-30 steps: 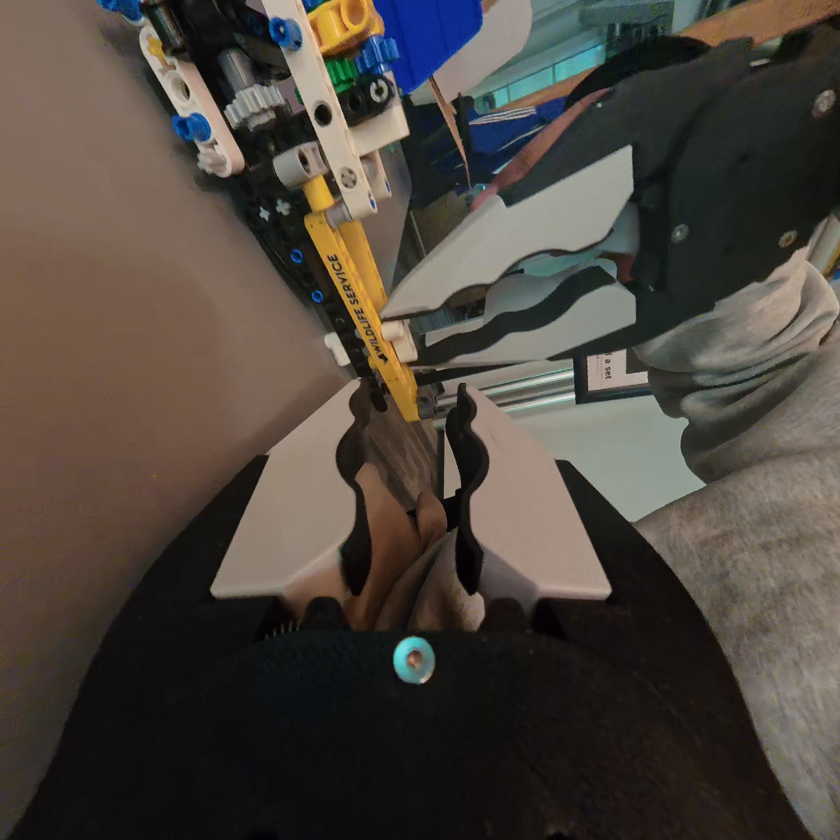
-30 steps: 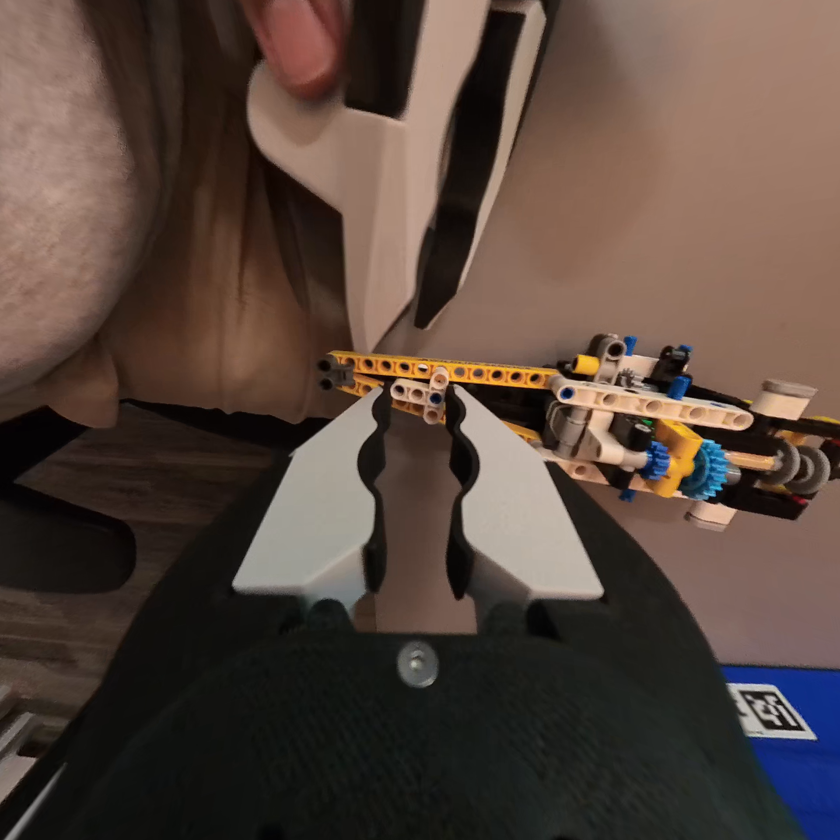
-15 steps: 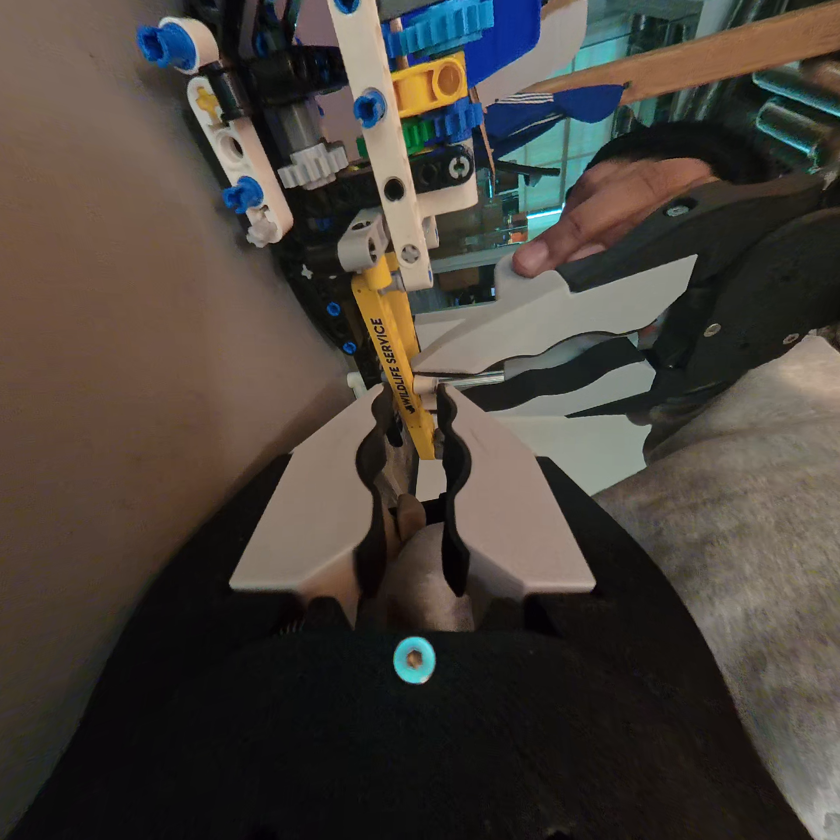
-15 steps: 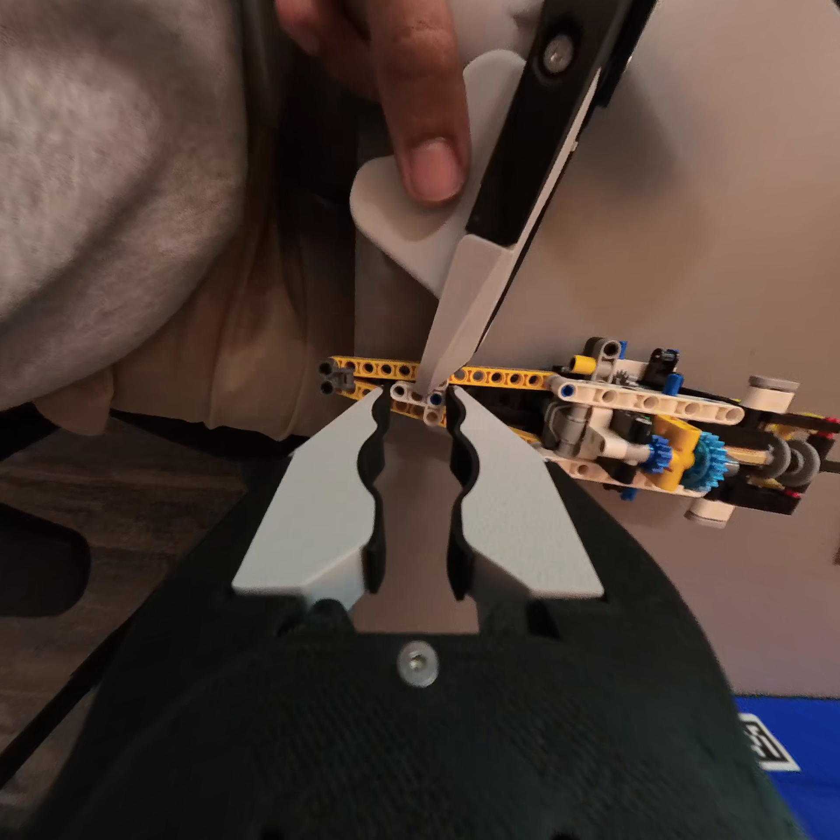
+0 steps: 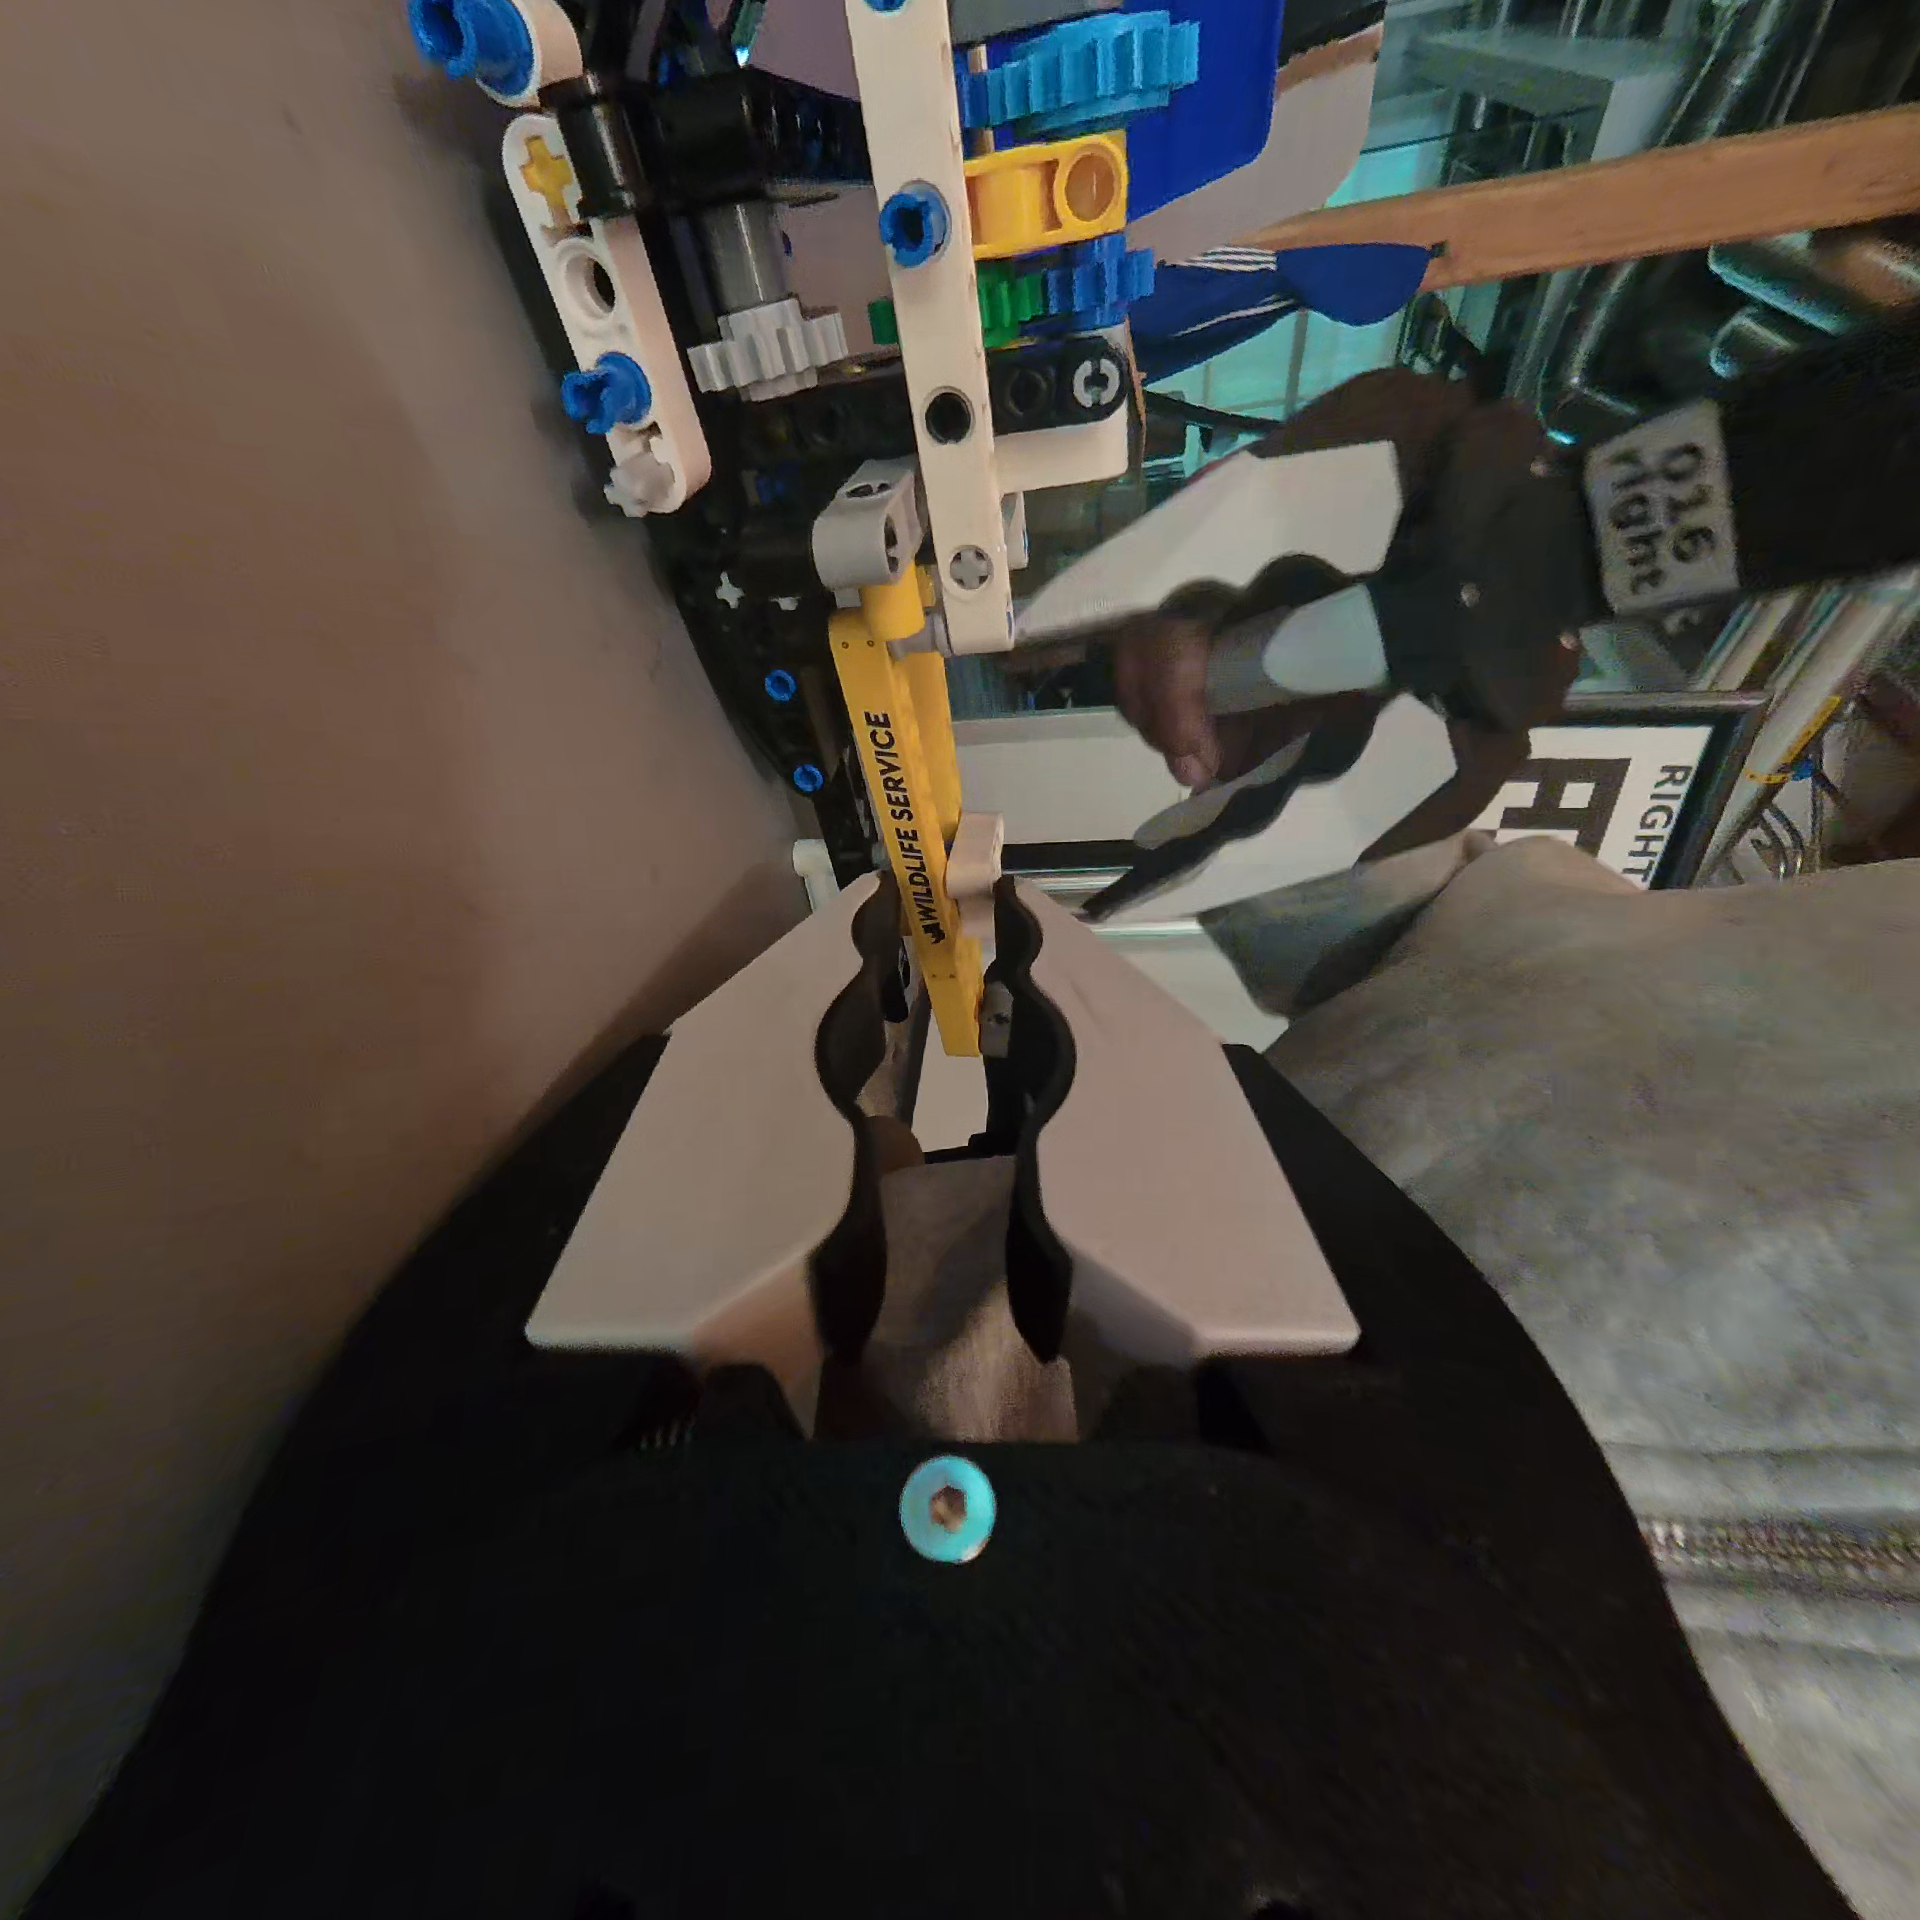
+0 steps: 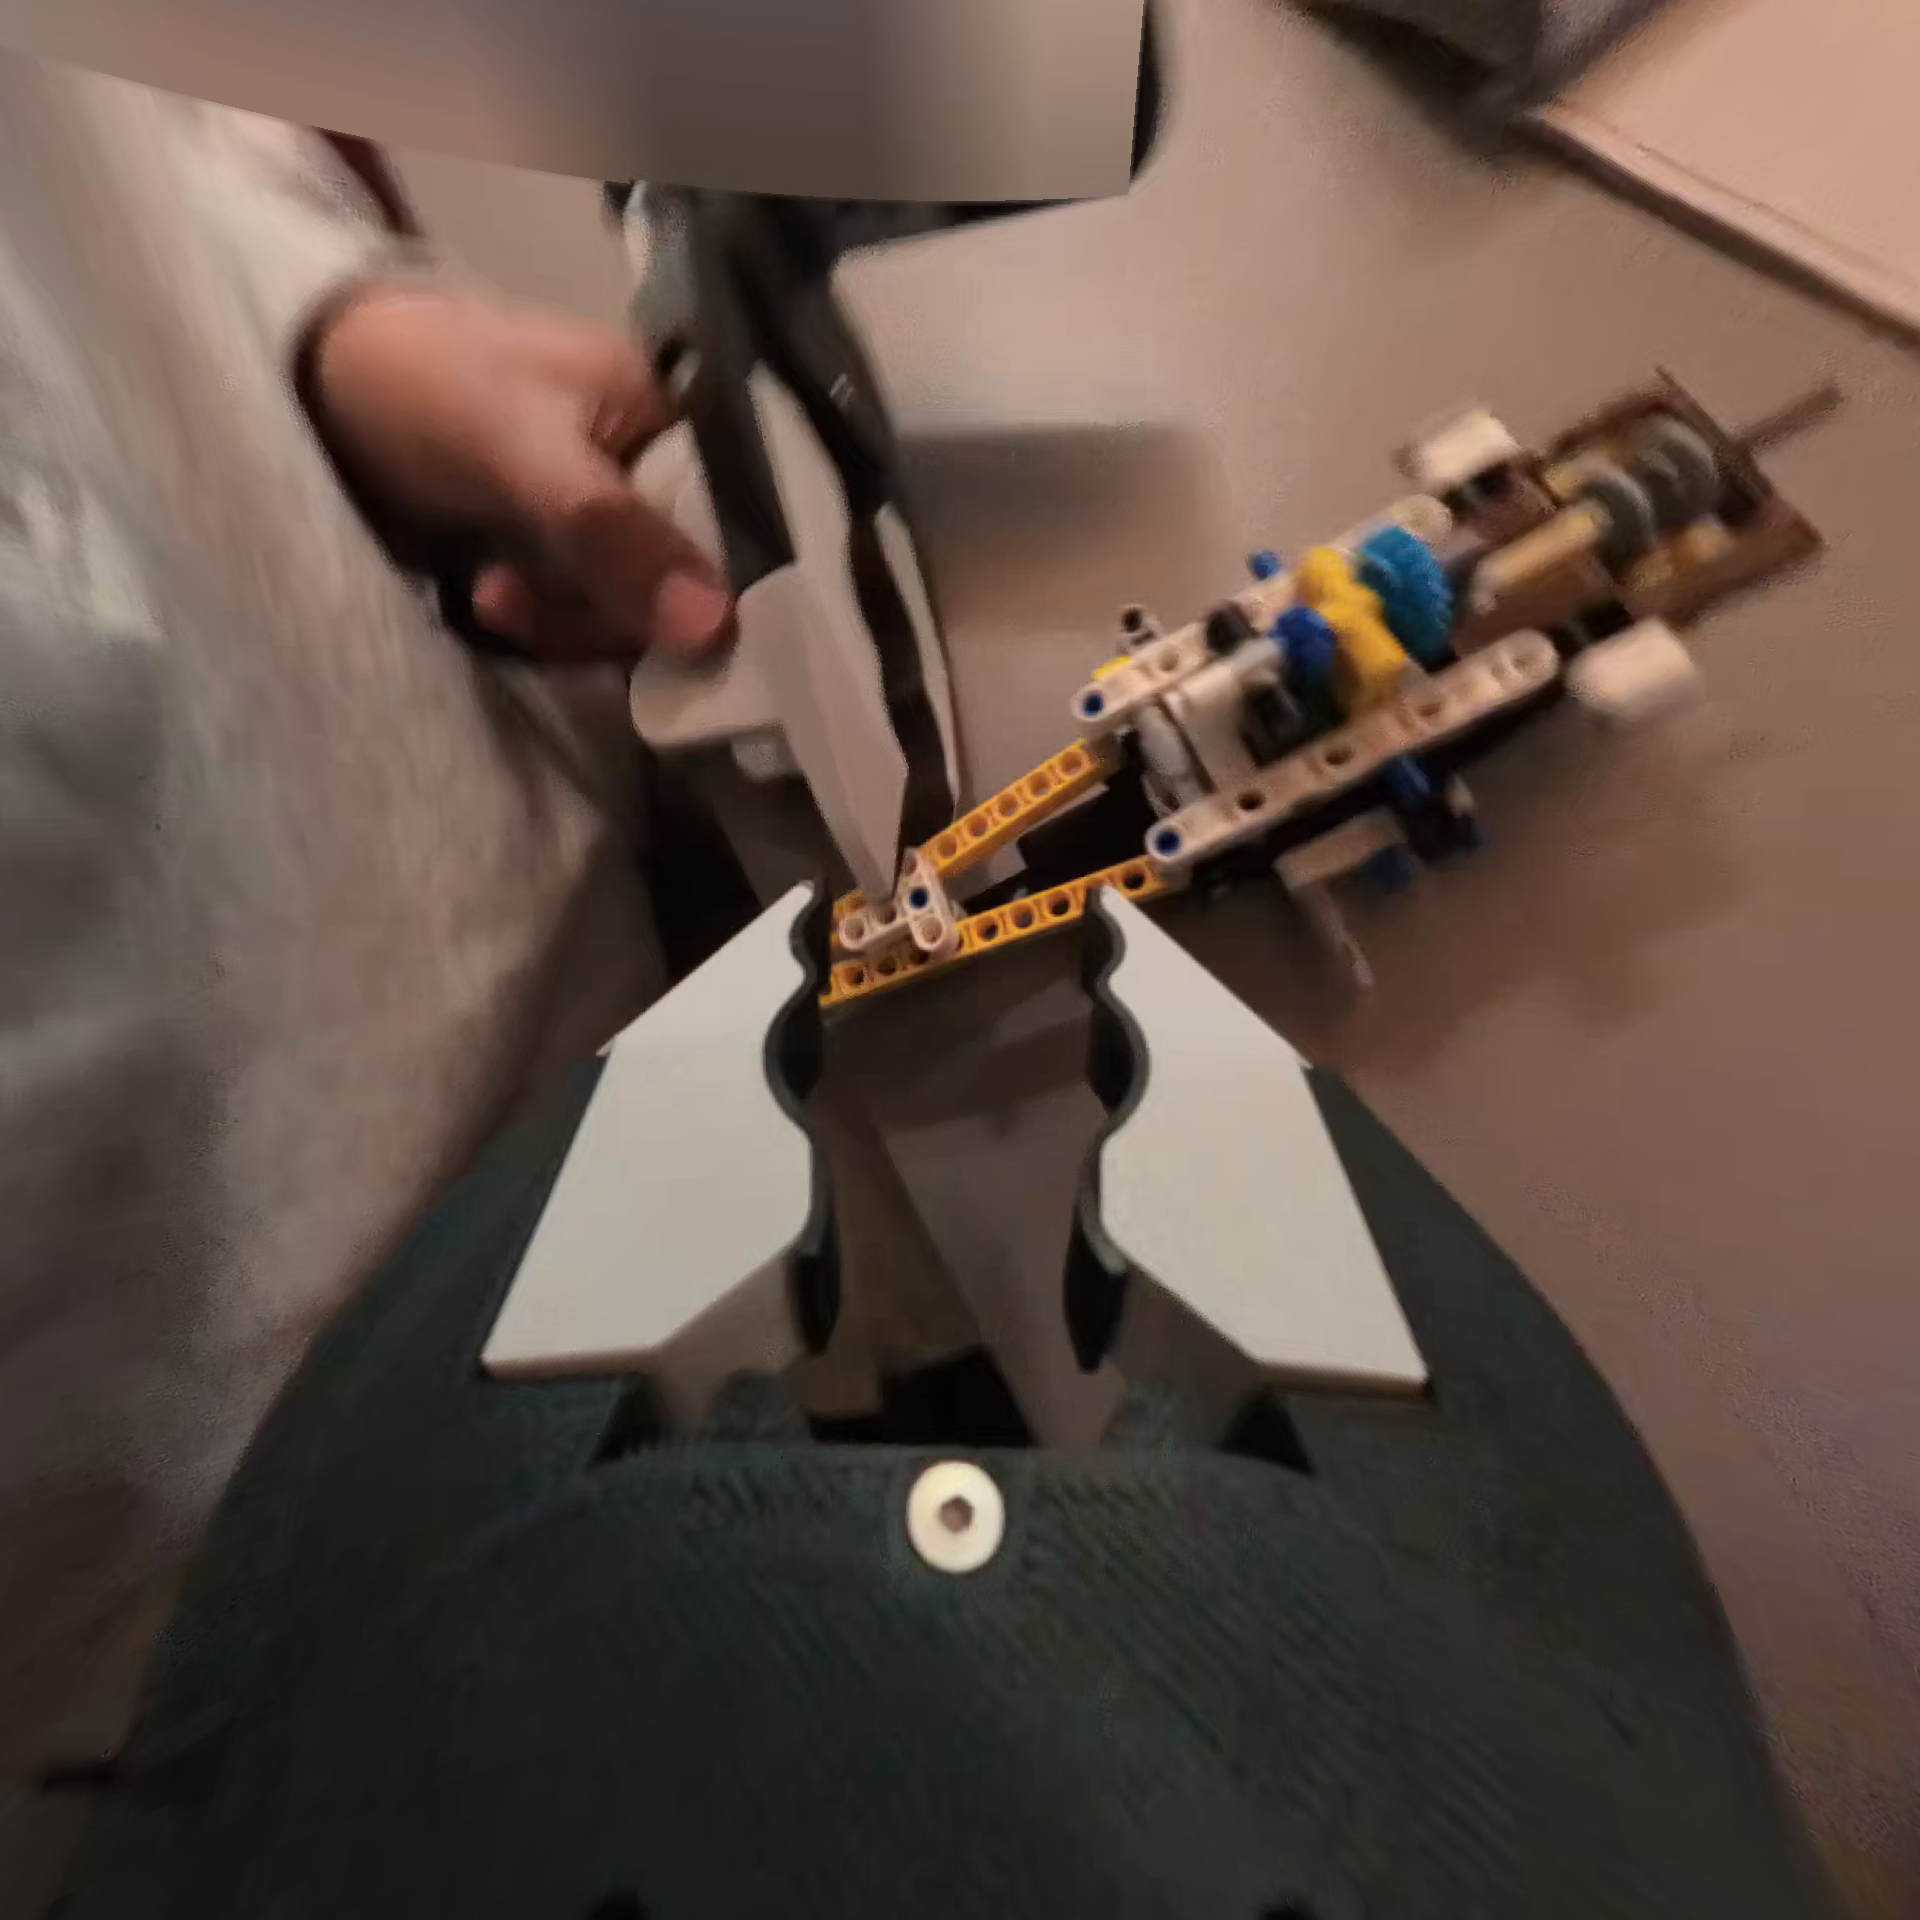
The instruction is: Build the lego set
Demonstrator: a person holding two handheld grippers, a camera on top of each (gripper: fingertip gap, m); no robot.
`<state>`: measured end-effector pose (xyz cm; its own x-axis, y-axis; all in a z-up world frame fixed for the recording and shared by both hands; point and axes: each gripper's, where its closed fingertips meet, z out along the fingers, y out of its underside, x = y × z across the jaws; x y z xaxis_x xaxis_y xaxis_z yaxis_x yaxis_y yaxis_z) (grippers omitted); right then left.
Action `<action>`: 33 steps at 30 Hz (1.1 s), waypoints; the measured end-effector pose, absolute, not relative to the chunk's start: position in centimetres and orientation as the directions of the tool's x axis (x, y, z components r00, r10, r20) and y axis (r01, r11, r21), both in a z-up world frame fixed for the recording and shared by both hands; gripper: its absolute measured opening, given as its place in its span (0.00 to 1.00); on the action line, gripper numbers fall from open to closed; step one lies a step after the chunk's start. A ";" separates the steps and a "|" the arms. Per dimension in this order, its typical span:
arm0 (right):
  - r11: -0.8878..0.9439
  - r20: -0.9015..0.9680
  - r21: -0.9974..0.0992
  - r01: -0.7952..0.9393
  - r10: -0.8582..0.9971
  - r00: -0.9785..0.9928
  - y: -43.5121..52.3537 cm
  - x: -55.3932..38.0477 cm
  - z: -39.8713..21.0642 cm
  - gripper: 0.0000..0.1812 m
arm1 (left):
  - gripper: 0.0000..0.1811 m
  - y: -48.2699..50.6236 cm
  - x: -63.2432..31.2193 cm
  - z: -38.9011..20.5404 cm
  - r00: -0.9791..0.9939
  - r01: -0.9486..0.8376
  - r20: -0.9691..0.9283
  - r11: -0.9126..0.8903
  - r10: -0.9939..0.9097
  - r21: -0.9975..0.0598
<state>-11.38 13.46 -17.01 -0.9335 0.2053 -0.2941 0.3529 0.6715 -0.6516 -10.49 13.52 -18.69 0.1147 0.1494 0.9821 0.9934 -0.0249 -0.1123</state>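
The lego model [image 6: 1340,665], with white beams, blue gears and two yellow beams, lies on the beige table [image 6: 1558,1195]. A small white connector [image 6: 899,920] sits across the yellow beams' near ends. My left gripper [image 5: 940,930] is shut on the end of a yellow beam [image 5: 909,748], next to the connector [image 5: 975,852]. In the right wrist view it [image 6: 883,831] comes down onto that end from above. My right gripper [image 6: 956,914] is open and empty, its tips either side of the beam ends. It also shows in the left wrist view [image 5: 1081,748], jaws apart.
A hand [image 6: 540,540] and a grey sleeve [image 6: 208,831] hold the left gripper at the table's near edge. A grey-clothed lap [image 5: 1610,1247] fills the right of the left wrist view. A blue mat [image 5: 1205,125] lies beyond the model. Less than 4 cm separates the two grippers' tips.
My right gripper has opened, let go of the white connector and drawn back a little. My left gripper has moved forward and closed on the yellow beam's end. The model has swung round.
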 end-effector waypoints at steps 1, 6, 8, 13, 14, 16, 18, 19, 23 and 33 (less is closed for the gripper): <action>0.595 -0.379 -0.652 0.470 0.282 -0.882 13.5 -11.8 -16.9 0.25 | 0.08 13.5 -10.5 -18.7 0.110 0.994 0.983 -0.022 0.150 -0.108; 0.414 -0.627 -0.539 0.733 0.384 -0.678 14.1 -10.7 -18.7 0.24 | 0.09 13.6 -10.4 -18.7 0.140 0.990 0.979 -0.008 0.150 -0.140; 0.386 -0.669 -0.510 0.769 0.383 -0.637 14.1 -10.6 -19.4 0.22 | 0.09 13.7 -10.3 -18.7 0.143 0.990 0.978 -0.019 0.150 -0.142; 0.328 -0.801 -0.426 0.843 0.297 -0.520 13.6 -10.5 -18.9 0.13 | 0.09 13.6 -10.3 -18.6 0.131 0.991 0.980 -0.030 0.149 -0.128; 0.314 -0.820 -0.409 0.857 0.286 -0.496 13.6 -10.5 -18.9 0.12 | 0.09 13.6 -10.3 -18.6 0.127 0.992 0.981 -0.033 0.149 -0.123; 0.277 -0.850 -0.377 0.884 0.276 -0.449 13.8 -11.0 -18.7 0.11 | 0.09 13.6 -10.2 -18.6 0.124 0.992 0.981 -0.037 0.149 -0.120; 0.265 -0.873 -0.348 0.899 0.259 -0.414 13.9 -11.2 -18.7 0.10 | 0.09 13.6 -10.1 -18.6 0.122 0.992 0.981 -0.039 0.148 -0.118; 0.262 -0.879 -0.339 0.903 0.252 -0.404 13.8 -11.2 -18.8 0.10 | 0.09 13.6 -10.1 -18.6 0.122 0.992 0.981 -0.040 0.149 -0.117; 0.257 -0.904 -0.292 0.921 0.242 -0.354 13.8 -11.2 -18.8 0.10 | 0.09 13.6 -10.0 -18.5 0.113 0.993 0.982 -0.043 0.149 -0.108; 0.265 -0.939 -0.171 0.949 0.247 -0.238 13.7 -11.1 -18.8 0.09 | 0.09 13.7 -9.8 -18.5 0.112 0.993 0.982 -0.063 0.152 -0.103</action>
<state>-11.15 13.73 -18.81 -0.2378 0.2467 -0.9395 0.9491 0.2648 -0.1707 -9.85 13.74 -18.46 0.1120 0.1520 0.9820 0.9926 -0.0631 -0.1034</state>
